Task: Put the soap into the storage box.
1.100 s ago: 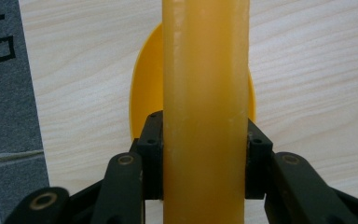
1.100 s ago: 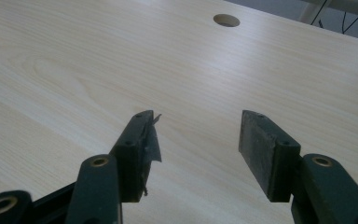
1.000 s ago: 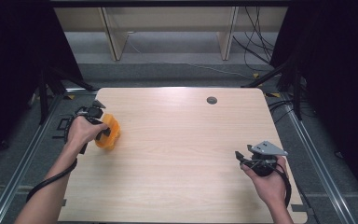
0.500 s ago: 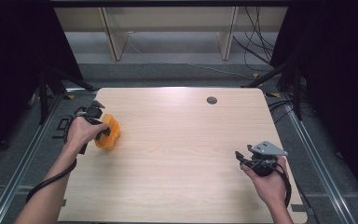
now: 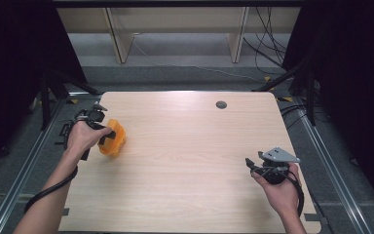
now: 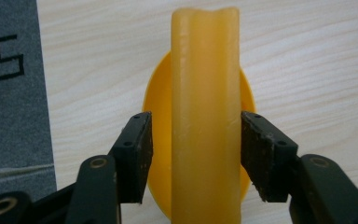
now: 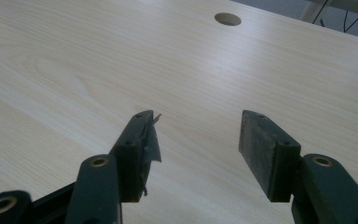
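high view: pale wooden worktop (image 5: 185, 161) seen from above, round cable hole (image 5: 221, 105) toward 12 o'clock near the far edge. at 9 o'clock, near the worktop's left edge, left gripper (image 5: 108, 138) held in the left hand (image 5: 82, 137), reaching onto an orange plastic piece (image 5: 114, 140) lying on the wood. at 4 o'clock, right gripper (image 5: 251, 165) in the right hand (image 5: 280, 191), grey three-cornered plate on top, jaws apart over bare wood, well apart from the orange piece.

left gripper view: orange plastic piece (image 6: 205, 116) running up the middle from 6 to 12 o'clock as a long pale-orange bar, with a rounder yellow-orange body behind it at 9 and 3 o'clock. left gripper (image 6: 196, 154) with jaws just opened, standing on either side of the bar; narrow gap on each side, pads not pressing. grey strip (image 6: 9, 84) marked with a "5" at 9 o'clock, beyond the worktop's edge.

right gripper view: right gripper (image 7: 196, 154) jaws spread wide, nothing between them, bare worktop (image 7: 74, 70) beneath. cable hole (image 7: 227, 19) at 12 o'clock, far off. torn bit of dark pad lining hanging loose on the left-hand jaw.
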`<state>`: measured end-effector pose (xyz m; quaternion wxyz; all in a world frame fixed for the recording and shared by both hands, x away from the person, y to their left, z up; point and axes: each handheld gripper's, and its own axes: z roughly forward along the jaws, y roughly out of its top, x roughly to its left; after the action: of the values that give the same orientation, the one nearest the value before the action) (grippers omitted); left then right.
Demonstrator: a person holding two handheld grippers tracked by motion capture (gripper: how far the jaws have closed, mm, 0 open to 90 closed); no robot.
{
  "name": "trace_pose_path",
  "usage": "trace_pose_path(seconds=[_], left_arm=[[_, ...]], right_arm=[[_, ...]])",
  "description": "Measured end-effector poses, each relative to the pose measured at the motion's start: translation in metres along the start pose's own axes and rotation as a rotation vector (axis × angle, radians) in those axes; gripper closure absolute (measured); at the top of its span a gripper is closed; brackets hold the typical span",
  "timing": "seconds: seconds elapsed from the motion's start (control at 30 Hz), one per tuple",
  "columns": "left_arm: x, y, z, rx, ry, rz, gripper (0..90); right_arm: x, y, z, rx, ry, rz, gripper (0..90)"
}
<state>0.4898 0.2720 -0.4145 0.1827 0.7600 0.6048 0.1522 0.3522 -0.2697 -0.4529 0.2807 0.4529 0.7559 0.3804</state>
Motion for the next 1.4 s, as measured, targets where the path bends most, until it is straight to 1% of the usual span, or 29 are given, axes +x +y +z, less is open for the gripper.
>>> trace_pose_path(seconds=[0.07, 0.1, 0.13, 0.17, 0.23, 0.3, 0.33, 0.4, 0.5, 0.53, 0.6, 0.67, 0.7, 0.73, 0.77, 0.83, 0.9, 0.93, 1.0, 1.07, 1.13, 1.17, 1.2, 1.23, 1.27, 1.3, 1.33, 1.37, 1.4], left_arm=[[-0.001, 0.0, -0.004, -0.018, 0.002, 0.001, 43.3], [-0.001, 0.001, -0.008, -0.017, 0.002, 0.013, 42.8], [-0.002, 0.001, -0.012, -0.022, 0.005, 0.007, 42.2], [-0.001, 0.0, -0.014, -0.045, 0.004, 0.013, 41.2], [-0.001, -0.001, -0.021, -0.056, 0.004, 0.018, 40.1], [-0.001, -0.004, -0.028, -0.085, 0.001, 0.023, 39.2], [-0.002, -0.006, -0.031, -0.098, -0.007, 0.022, 38.6], [-0.001, -0.011, -0.037, -0.114, -0.032, 0.02, 37.6], [-0.001, -0.021, -0.045, -0.136, -0.032, 0.046, 37.0], [-0.001, -0.024, -0.046, -0.143, -0.035, 0.051, 36.8], [0.0, -0.033, -0.049, -0.164, -0.056, 0.067, 35.8], [-0.001, -0.042, -0.052, -0.195, -0.063, 0.073, 35.6], [-0.002, -0.046, -0.054, -0.202, -0.071, 0.078, 35.5], [-0.003, -0.052, -0.055, -0.214, -0.092, 0.082, 35.0], [-0.003, -0.055, -0.056, -0.219, -0.095, 0.088, 33.9], [-0.006, -0.065, -0.059, -0.24, -0.116, 0.095, 33.5], [-0.008, -0.076, -0.06, -0.251, -0.132, 0.1, 31.6], [-0.009, -0.081, -0.06, -0.257, -0.124, 0.109, 31.4], [-0.011, -0.09, -0.06, -0.252, -0.138, 0.124, 30.8], [-0.012, -0.101, -0.059, -0.25, -0.152, 0.127, 30.1], [-0.013, -0.113, -0.057, -0.251, -0.155, 0.142, 29.8], [-0.014, -0.118, -0.056, -0.259, -0.16, 0.146, 29.7], [-0.015, -0.124, -0.055, -0.258, -0.167, 0.162, 29.7], [-0.016, -0.132, -0.053, -0.26, -0.177, 0.16, 29.7], [-0.018, -0.137, -0.05, -0.282, -0.182, 0.141, 29.8], [-0.019, -0.144, -0.047, -0.28, -0.188, 0.159, 30.0], [-0.021, -0.153, -0.042, -0.279, -0.193, 0.155, 30.2], [-0.022, -0.161, -0.036, -0.275, -0.195, 0.163, 30.9], [-0.024, -0.166, -0.032, -0.266, -0.202, 0.165, 32.5]], right_arm=[[0.0, 0.0, 0.0, -0.002, 0.0, -0.004, 46.1], [0.0, 0.0, 0.0, -0.002, 0.001, -0.003, 46.1], [0.0, 0.0, 0.0, -0.002, 0.0, -0.004, 46.1], [0.0, 0.0, 0.0, -0.002, 0.0, -0.004, 46.1], [-0.001, 0.0, 0.0, -0.002, -0.001, -0.003, 46.1], [0.0, 0.0, 0.0, 0.001, 0.007, 0.007, 46.1], [0.001, 0.0, -0.001, 0.007, 0.012, 0.018, 46.1], [0.0, 0.0, -0.001, 0.002, 0.006, 0.011, 46.1], [0.0, 0.0, -0.001, -0.002, 0.006, 0.014, 46.1], [0.001, 0.0, -0.001, 0.0, 0.007, 0.024, 46.1], [0.001, 0.0, -0.001, -0.004, -0.001, 0.016, 46.1], [0.001, 0.0, -0.001, -0.001, 0.002, 0.016, 46.1], [0.002, 0.0, -0.001, 0.007, 0.006, 0.028, 46.1], [0.002, 0.0, -0.001, 0.007, 0.008, 0.033, 46.1], [0.001, 0.0, -0.001, 0.005, 0.007, 0.018, 46.1], [0.002, 0.0, -0.001, 0.01, 0.009, 0.018, 46.1], [0.002, 0.0, -0.001, 0.006, 0.012, 0.019, 46.1], [0.002, 0.0, -0.001, 0.006, 0.013, 0.02, 46.1], [0.001, 0.0, -0.002, 0.0, -0.001, 0.016, 46.1], [0.001, 0.0, -0.001, -0.002, -0.002, 0.013, 46.1], [0.001, 0.0, -0.002, 0.001, -0.001, 0.012, 46.1], [0.002, 0.0, -0.001, 0.005, 0.01, 0.024, 46.1], [0.002, 0.0, -0.001, 0.008, 0.013, 0.024, 46.1], [0.002, 0.0, -0.001, 0.009, 0.009, 0.019, 46.1], [0.002, 0.0, -0.001, 0.01, 0.014, 0.023, 46.1], [0.002, 0.0, -0.001, 0.008, 0.012, 0.022, 46.1], [0.002, 0.0, -0.001, 0.007, 0.012, 0.017, 46.1], [0.002, 0.0, -0.001, 0.0, 0.014, 0.02, 46.1], [0.002, 0.0, -0.001, 0.0, 0.004, 0.01, 46.1]])
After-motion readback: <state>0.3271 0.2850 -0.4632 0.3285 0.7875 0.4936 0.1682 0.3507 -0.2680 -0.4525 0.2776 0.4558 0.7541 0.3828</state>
